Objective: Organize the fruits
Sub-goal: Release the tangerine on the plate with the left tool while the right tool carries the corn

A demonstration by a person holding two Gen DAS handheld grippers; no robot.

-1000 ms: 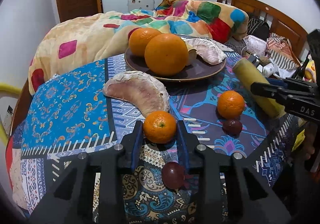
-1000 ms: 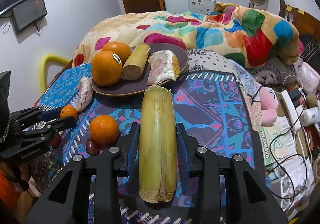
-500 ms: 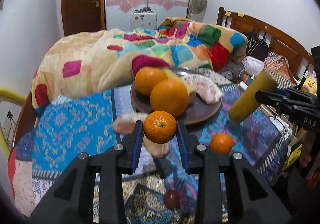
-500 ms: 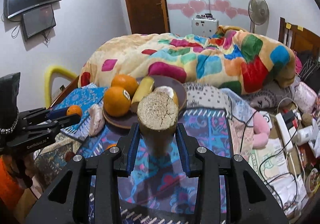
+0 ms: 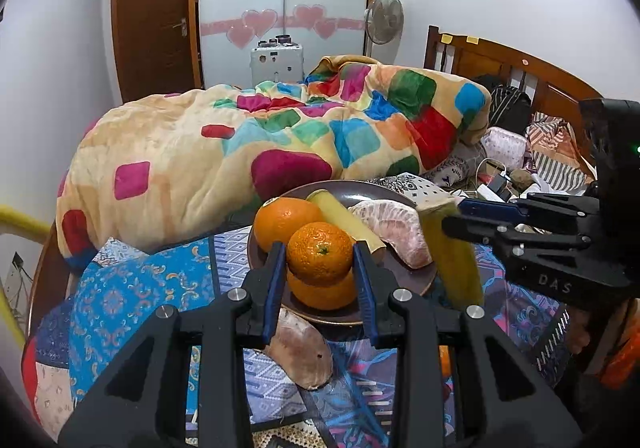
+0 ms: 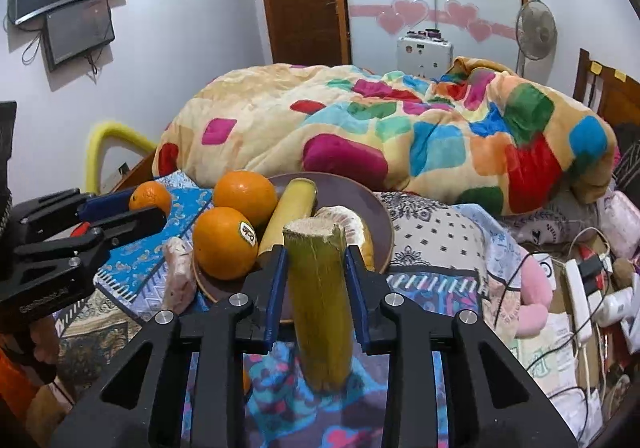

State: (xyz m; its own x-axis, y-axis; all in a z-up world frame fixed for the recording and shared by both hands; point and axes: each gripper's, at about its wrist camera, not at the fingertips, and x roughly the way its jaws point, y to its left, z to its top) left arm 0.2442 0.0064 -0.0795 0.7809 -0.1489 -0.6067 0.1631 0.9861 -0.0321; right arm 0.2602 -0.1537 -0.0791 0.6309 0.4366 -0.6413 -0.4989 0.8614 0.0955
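My left gripper [image 5: 320,260] is shut on a small orange [image 5: 320,253], held in the air just in front of the brown plate [image 5: 416,282]. The plate holds two large oranges [image 5: 285,222], a yellow sugarcane piece [image 5: 340,216] and a peeled pomelo segment [image 5: 394,230]. My right gripper [image 6: 316,272] is shut on a yellow-green sugarcane piece [image 6: 320,300], held nearly upright at the plate's near right rim [image 6: 386,224]. The right gripper also shows in the left wrist view [image 5: 452,218], and the left gripper with its orange [image 6: 150,197] shows in the right wrist view.
A second pomelo segment [image 5: 302,348] lies on the patterned cloth [image 5: 132,296] in front of the plate. A colourful blanket [image 5: 280,144] is heaped behind. Cables and a power strip [image 6: 580,288] lie at the right. A small orange [image 6: 246,382] sits partly hidden below my right gripper.
Both grippers have lifted their fruit off the cloth and moved toward the plate. The sugarcane has tilted from lying flat to nearly upright.
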